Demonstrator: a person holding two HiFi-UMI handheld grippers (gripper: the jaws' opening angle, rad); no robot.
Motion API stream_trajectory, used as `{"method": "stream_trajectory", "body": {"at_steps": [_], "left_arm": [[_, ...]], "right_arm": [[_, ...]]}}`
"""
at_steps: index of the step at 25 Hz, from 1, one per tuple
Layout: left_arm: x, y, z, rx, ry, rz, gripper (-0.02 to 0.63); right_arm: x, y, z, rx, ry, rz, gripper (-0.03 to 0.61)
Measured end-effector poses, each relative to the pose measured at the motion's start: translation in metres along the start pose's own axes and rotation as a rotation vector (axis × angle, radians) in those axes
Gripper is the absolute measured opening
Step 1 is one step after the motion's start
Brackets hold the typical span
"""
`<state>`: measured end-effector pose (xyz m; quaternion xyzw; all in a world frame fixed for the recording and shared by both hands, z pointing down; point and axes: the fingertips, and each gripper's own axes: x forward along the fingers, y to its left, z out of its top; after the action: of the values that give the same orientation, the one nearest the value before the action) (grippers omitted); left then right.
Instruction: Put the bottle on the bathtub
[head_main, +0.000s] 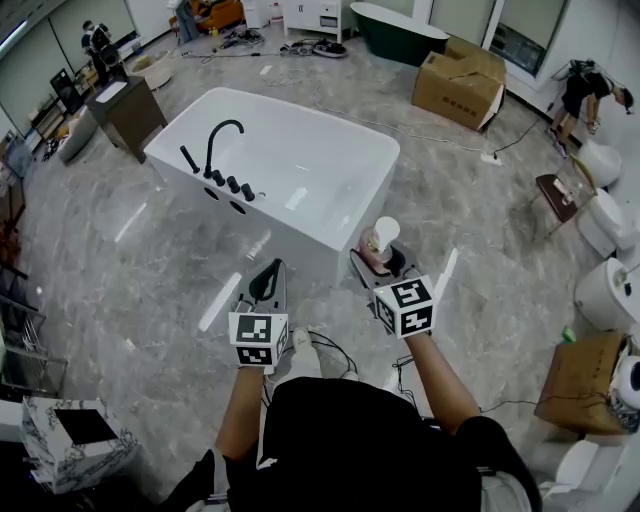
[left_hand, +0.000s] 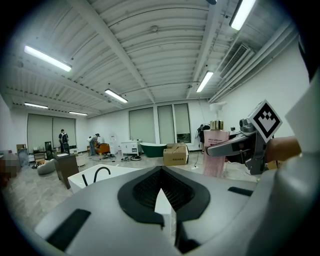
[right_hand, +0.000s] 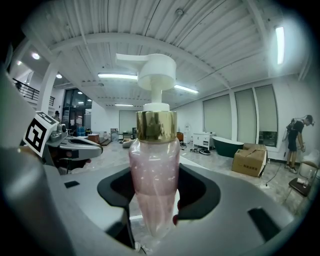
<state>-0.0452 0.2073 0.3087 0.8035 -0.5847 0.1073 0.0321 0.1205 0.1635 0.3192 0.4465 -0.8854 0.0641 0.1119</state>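
A pink pump bottle with a gold collar and white pump head stands upright between the jaws of my right gripper, which is shut on it. In the head view the bottle is held just off the near right corner of the white bathtub. The bottle also shows at the right of the left gripper view. My left gripper hangs in front of the tub's near side, shut and holding nothing. A black faucet rises from the tub's left rim.
A cardboard box and a dark green tub stand at the far side. A brown cabinet is left of the white tub. Toilets and another box line the right. People stand far back left and far right. Cables lie on the floor.
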Motion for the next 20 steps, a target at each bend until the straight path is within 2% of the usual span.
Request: {"method": "stream_trajectory", "body": {"at_steps": [13, 20], "left_arm": [[0.093, 0.066, 0.028, 0.005, -0.009, -0.046, 0.012], [0.138, 0.113, 0.036, 0.012, 0.017, -0.072, 0.012]], "right_arm": [[0.099, -0.031, 0.034, 0.022, 0.003, -0.019, 0.235], [0.159, -0.042, 0.054, 0.026, 0.017, -0.031, 0.236]]}}
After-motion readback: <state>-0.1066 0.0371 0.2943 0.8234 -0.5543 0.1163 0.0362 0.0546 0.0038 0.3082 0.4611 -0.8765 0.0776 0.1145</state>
